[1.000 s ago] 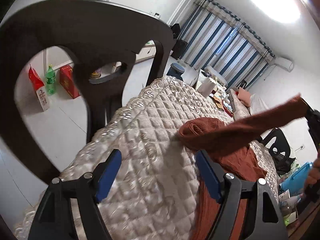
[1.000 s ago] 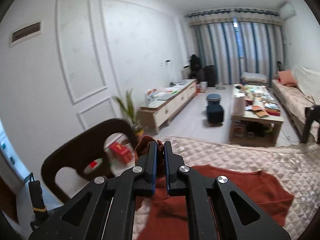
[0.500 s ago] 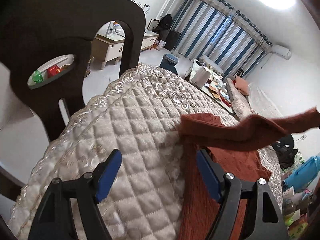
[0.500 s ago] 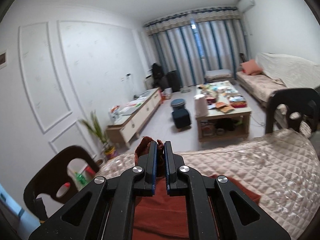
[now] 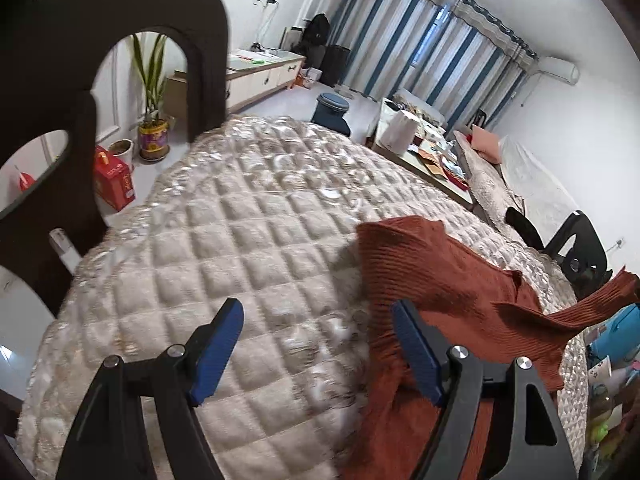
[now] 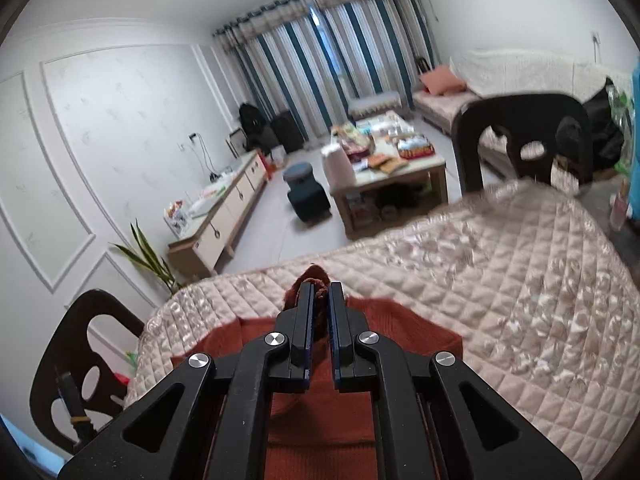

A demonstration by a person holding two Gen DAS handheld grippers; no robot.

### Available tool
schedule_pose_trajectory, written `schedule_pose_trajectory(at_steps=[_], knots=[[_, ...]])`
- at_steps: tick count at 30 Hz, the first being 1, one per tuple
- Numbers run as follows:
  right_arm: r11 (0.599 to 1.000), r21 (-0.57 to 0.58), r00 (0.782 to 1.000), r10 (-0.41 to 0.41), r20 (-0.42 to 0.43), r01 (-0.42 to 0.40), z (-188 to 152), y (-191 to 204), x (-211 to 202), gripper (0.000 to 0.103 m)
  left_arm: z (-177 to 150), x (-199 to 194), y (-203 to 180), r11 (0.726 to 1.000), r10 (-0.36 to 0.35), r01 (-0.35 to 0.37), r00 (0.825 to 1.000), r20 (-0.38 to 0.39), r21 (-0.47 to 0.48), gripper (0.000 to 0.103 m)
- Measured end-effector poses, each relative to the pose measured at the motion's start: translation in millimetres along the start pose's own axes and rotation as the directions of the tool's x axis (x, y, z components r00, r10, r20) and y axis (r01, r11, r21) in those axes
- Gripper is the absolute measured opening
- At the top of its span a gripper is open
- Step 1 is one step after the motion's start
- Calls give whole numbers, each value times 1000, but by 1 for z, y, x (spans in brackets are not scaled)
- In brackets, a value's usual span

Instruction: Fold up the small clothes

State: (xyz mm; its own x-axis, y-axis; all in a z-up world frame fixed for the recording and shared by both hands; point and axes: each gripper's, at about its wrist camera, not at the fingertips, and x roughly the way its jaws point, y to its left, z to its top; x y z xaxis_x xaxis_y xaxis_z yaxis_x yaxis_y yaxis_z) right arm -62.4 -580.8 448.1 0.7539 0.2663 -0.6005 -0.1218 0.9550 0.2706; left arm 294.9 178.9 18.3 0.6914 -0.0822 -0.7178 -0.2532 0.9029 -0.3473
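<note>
A rust-red knitted garment [image 5: 448,288] lies on the quilted beige table cover [image 5: 248,240]. My left gripper [image 5: 316,320] is open and empty just above the cover, its right finger over the garment's left edge. My right gripper [image 6: 318,300] is shut on a bunched corner of the garment [image 6: 314,276], and the rest of the cloth [image 6: 320,408] hangs and lies below it. In the left wrist view one strip of the garment [image 5: 592,304] is lifted off to the right.
A dark chair [image 5: 100,92] stands at the table's left edge, and another dark chair [image 6: 524,140] at the far side. A cluttered coffee table [image 6: 384,160], a stool [image 6: 308,192], a sofa [image 6: 500,76] and a low cabinet [image 6: 216,216] lie beyond.
My right gripper has carried the held corner across and lower over the garment. The lifted strip has dropped closer to the table. My left gripper has swung right, staying open.
</note>
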Motion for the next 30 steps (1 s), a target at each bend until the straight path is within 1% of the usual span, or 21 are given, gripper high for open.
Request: schedule_pose_trajectory(at_steps=[2, 3, 4, 5, 7, 9, 10, 11, 12, 14, 16, 18, 21, 22, 23, 24, 26, 27, 28, 29, 30], knots=[[1000, 4, 1000, 20, 7, -20, 5, 1, -2, 7, 2, 2, -9, 1000, 0, 0, 1000, -5, 26, 79], [999, 2, 999, 37, 18, -37, 9, 3, -5, 6, 3, 2, -14, 999, 10, -10, 1000, -3, 53, 79], [999, 2, 998, 50, 25, -50, 12, 5, -6, 7, 1, 1, -22, 995, 37, -37, 999, 6, 94, 79], [998, 8, 997, 66, 30, -67, 16, 6, -9, 7, 0, -2, -28, 988, 62, -65, 998, 24, 137, 79], [992, 45, 993, 116, 32, -117, 23, 7, -14, 7, -4, -6, -42, 970, 84, -95, 995, 59, 222, 79], [986, 60, 988, 151, 41, -154, 27, 6, -19, 7, -6, -3, -53, 950, 114, -125, 992, 55, 287, 79], [985, 67, 987, 158, 37, -160, 26, 5, -20, 7, -6, 0, -55, 945, 125, -133, 991, 47, 297, 79], [986, 75, 989, 147, 23, -148, 23, 1, -18, 7, -4, 4, -56, 945, 132, -136, 991, 34, 298, 79], [990, 78, 993, 117, 3, -117, 20, -3, -14, 7, -3, 8, -55, 946, 140, -140, 990, 21, 292, 79], [997, 67, 999, 33, -35, -30, 9, -16, -4, 7, -2, 13, -51, 945, 161, -159, 987, 14, 288, 79], [997, 70, 995, -16, -98, 23, -1, -35, 9, 7, -2, 20, -45, 939, 202, -192, 979, -5, 285, 79], [990, 82, 986, -103, -128, 114, -11, -59, 16, 7, -3, 21, -35, 942, 211, -201, 977, -10, 269, 79], [969, 59, 959, -228, -171, 240, -21, -86, 26, 9, -2, 23, -24, 929, 271, -260, 962, -6, 263, 79], [962, 53, 952, -254, -171, 266, -22, -92, 27, 11, -2, 24, -20, 928, 283, -272, 959, -8, 255, 79], [957, 52, 946, -274, -175, 287, -24, -99, 29, 12, -1, 23, -15, 932, 282, -271, 959, -13, 241, 79], [957, 59, 946, -268, -181, 283, -25, -107, 30, 14, -1, 21, -11, 944, 259, -248, 966, -19, 218, 79], [973, 62, 962, -208, -176, 222, -27, -110, 30, 20, 1, 15, -7, 964, 203, -195, 979, -27, 181, 79], [983, 34, 971, -174, -167, 182, -29, -106, 30, 27, 1, 12, -7, 971, 176, -169, 984, -28, 168, 79], [989, -2, 976, -146, -161, 147, -31, -99, 30, 32, 1, 7, -10, 976, 149, -143, 989, -24, 164, 79], [993, -84, 981, -99, -165, 86, -36, -86, 32, 35, 0, 4, -15, 979, 124, -119, 992, -20, 165, 79], [987, -153, 982, -65, -176, 38, -43, -73, 33, 43, 0, 0, -20, 980, 99, -95, 995, -13, 173, 79]])
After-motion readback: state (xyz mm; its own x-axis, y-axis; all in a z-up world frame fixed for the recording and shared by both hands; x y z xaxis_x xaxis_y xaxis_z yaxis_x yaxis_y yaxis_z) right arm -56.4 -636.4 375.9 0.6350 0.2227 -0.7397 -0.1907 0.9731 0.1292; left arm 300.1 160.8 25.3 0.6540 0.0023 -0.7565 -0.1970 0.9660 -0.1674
